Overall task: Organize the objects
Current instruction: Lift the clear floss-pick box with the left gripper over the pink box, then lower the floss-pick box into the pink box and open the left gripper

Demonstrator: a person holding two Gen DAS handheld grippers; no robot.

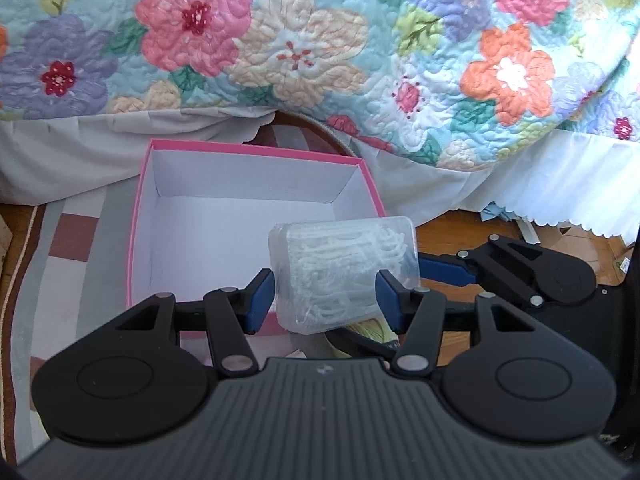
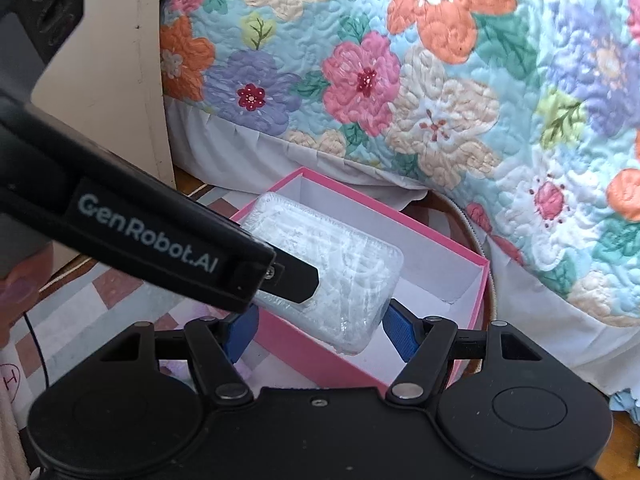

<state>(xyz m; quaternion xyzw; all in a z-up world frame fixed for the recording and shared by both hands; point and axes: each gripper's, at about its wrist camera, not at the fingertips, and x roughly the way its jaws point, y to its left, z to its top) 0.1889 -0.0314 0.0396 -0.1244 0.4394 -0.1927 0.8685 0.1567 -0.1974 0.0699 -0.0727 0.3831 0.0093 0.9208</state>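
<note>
A clear plastic case of white floss picks (image 1: 344, 272) hangs above the near right corner of an open pink box (image 1: 256, 150) with a white inside. My left gripper (image 1: 326, 296) is shut on the case, its blue pads pressing the two sides. From the right, one blue finger (image 1: 448, 270) of my right gripper reaches the same case. In the right wrist view the case (image 2: 344, 264) sits between the pads of my right gripper (image 2: 320, 332), which is shut on it above the pink box (image 2: 400, 216). A black finger (image 2: 296, 280) of the left gripper lies across the case.
A floral quilt (image 1: 300, 48) with a white skirt hangs right behind the pink box. The box stands on a checked rug (image 1: 72, 240); wooden floor with paper scraps (image 1: 560, 236) lies to the right. A beige board (image 2: 116, 72) leans at the left. Something yellow (image 1: 372, 328) shows under the case.
</note>
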